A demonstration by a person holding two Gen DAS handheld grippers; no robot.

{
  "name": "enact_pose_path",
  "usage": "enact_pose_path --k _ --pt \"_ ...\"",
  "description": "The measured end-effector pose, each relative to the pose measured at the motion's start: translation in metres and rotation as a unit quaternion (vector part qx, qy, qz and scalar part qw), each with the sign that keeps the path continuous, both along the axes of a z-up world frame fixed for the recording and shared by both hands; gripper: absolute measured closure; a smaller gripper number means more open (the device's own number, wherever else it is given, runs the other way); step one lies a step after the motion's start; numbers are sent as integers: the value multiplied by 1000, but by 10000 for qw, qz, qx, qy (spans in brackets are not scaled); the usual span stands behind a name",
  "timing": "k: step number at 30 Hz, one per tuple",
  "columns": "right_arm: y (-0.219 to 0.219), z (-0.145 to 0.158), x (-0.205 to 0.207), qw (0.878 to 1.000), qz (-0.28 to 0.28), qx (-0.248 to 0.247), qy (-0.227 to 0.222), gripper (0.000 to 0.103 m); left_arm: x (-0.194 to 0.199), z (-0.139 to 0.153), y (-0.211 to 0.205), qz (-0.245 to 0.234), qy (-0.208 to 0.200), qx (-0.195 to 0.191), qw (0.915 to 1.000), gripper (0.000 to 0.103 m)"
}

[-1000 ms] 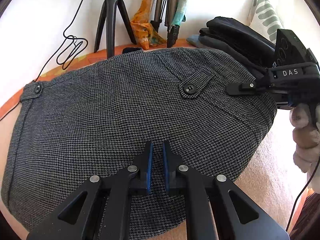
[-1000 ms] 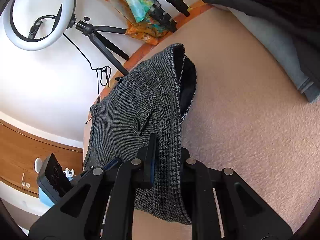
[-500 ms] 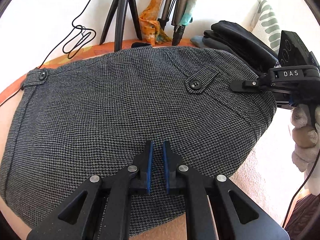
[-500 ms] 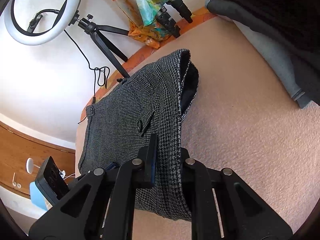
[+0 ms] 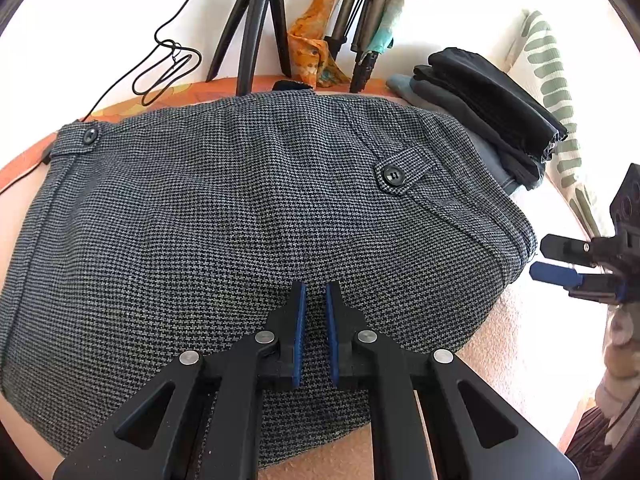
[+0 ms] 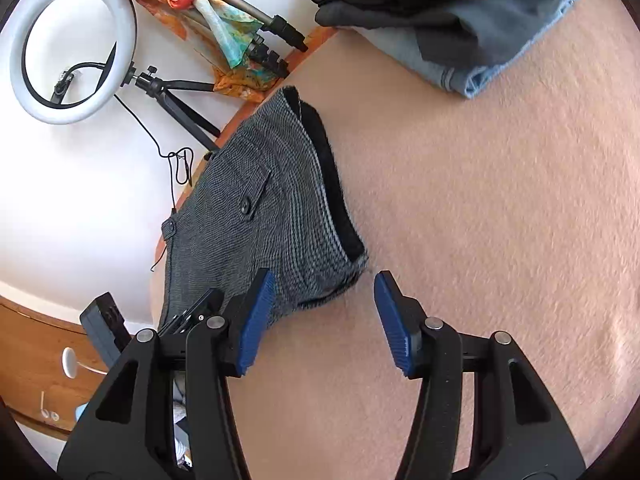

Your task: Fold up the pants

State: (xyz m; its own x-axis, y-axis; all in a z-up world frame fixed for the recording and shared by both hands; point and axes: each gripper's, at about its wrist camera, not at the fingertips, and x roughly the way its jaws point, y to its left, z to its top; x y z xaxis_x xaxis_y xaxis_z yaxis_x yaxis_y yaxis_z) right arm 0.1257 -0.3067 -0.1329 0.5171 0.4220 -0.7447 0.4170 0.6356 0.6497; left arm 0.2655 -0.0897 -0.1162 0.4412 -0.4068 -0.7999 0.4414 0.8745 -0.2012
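The grey houndstooth pants [image 5: 240,220] lie folded in a compact bundle on the beige bed cover [image 6: 480,220], button tabs up. My left gripper [image 5: 315,300] hovers over the near part of the bundle, its jaws almost closed with a narrow gap and nothing between them. My right gripper [image 6: 324,280] is open and empty just off the bundle's right corner; it also shows at the right edge of the left wrist view [image 5: 538,258]. The pants also show in the right wrist view [image 6: 260,220].
A stack of folded dark and blue-grey clothes [image 5: 488,108] lies at the back right, also in the right wrist view [image 6: 460,12]. A striped pillow [image 5: 556,92] is beside it. Tripods [image 5: 256,24] and a ring light [image 6: 72,48] stand by the wall.
My right gripper has let go of the pants' edge, opened and drawn back to the right. The edge has dropped flat. My left gripper has stayed almost closed above the bundle.
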Motion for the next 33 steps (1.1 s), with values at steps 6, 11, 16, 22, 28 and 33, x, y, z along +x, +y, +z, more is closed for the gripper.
enact_pose_path --k 6,11,16,22,28,33 --pt "-2 -33 1 9927 -802 883 -173 43 -2 1 2 -29 -3 20 10000 95" --pt "3 -31 17 9900 -1175 723 -307 45 -4 0 3 -52 -33 19 10000 95" --pt "16 -9 29 9949 -928 -27 -401 85 -6 7 9 52 -69 -54 9999 95" --pt "36 37 38 9913 -457 -965 -764 90 -9 6 20 101 2 -44 9999 95" --pt "70 75 55 9807 48 -1692 -976 91 -9 9 38 139 317 -312 9989 95" --pt "92 96 62 9729 331 -2001 -1107 91 -16 43 84 540 -4 -615 9966 95"
